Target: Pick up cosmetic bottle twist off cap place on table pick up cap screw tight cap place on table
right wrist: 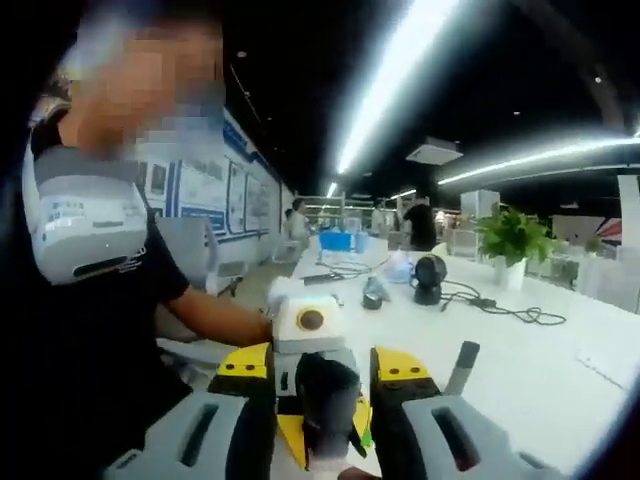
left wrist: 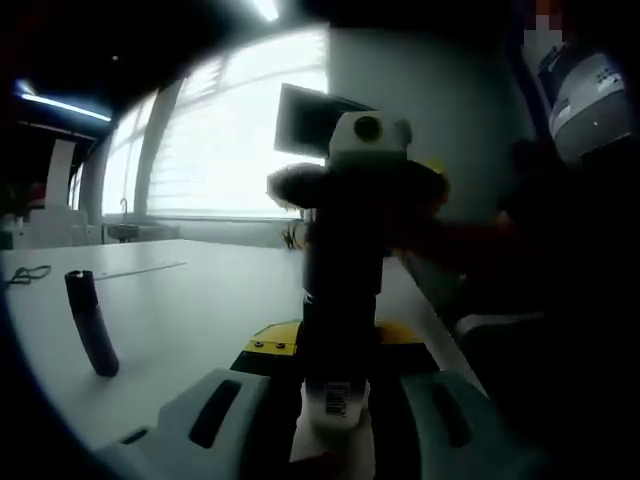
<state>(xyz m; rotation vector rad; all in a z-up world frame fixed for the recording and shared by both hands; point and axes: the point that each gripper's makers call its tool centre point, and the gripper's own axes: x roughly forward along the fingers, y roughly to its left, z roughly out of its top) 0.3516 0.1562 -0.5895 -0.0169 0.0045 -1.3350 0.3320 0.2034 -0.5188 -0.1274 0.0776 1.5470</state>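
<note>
A: Entry, risk check. The left tool is clenched on the base of the dark, slim cosmetic bottle with a white barcode label, low centre of the left gripper view. The bottle stands up between the jaws, off the white tabletop. The right tool is closed around the bottle's rounded dark cap end, bottom centre of the right gripper view.

B: So both tools grip the same item, one at each end. Main hazard?

A: Judgement: torque mismatch. If the left grip is loose, the bottle may spin with the cap instead of the thread turning. If the two tools are not in line along the bottle's axis, the cap could cross-thread or bind.

B: And dropping?

A: Possible. The surface looks smooth and glossy, so it may slide down through the jaws. Once the cap comes free, it rests only on the right tool's hold.

B: Anything nearby to hit?

A: A dark, leaning cylindrical stick-shaped object sits on the tabletop at the left of the left gripper view, well apart from the bottle.

B: Bottle appearance?

A: Dark body, backlit by the window, so the colour is hard to read. White label near the base. I cannot tell whether the cap is loosened or tight.
</note>
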